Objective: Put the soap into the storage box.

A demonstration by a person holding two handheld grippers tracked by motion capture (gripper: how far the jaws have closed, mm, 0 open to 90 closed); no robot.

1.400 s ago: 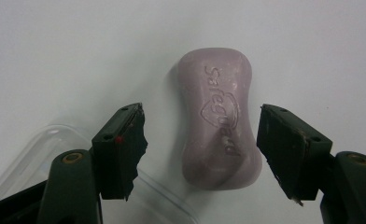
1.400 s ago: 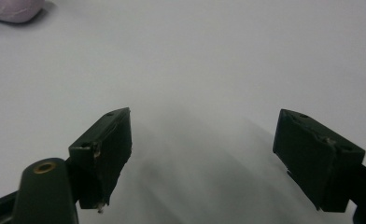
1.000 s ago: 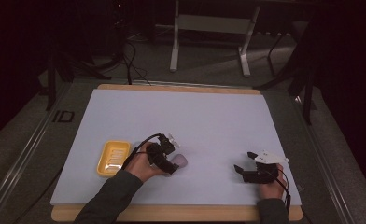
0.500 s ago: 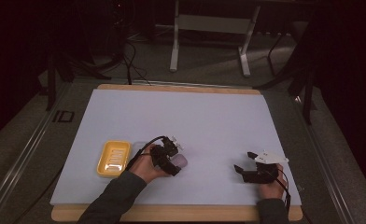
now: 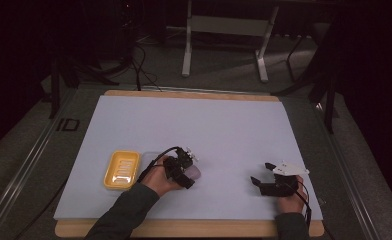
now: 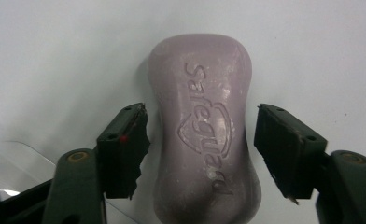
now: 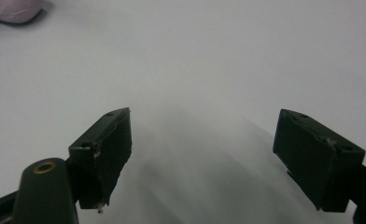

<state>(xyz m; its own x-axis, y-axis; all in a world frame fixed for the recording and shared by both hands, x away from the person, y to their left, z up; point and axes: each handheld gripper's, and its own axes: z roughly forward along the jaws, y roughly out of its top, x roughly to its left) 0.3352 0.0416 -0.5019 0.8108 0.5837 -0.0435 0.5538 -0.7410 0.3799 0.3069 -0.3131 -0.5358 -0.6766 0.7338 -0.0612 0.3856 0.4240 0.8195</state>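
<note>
The soap bar (image 6: 204, 135) lies flat on the worktop (image 5: 234, 125) beside the yellow dish (image 5: 120, 170), between the left gripper (image 6: 202, 140)'s jaws, which have just been closing but stand clear of it; solid, smooth, likely slippery, best pinched across its narrow waist; the right gripper (image 7: 202, 154) gapes empty

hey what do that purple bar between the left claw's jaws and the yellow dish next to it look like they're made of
The purple bar looks like solid soap: matte and waxy, a brand name and shield pressed into its top, with whitish scuffs. The yellow dish looks like moulded plastic, smooth and slightly glossy, with a raised rim and ribs in its floor; from the high view that stays a guess.
</note>
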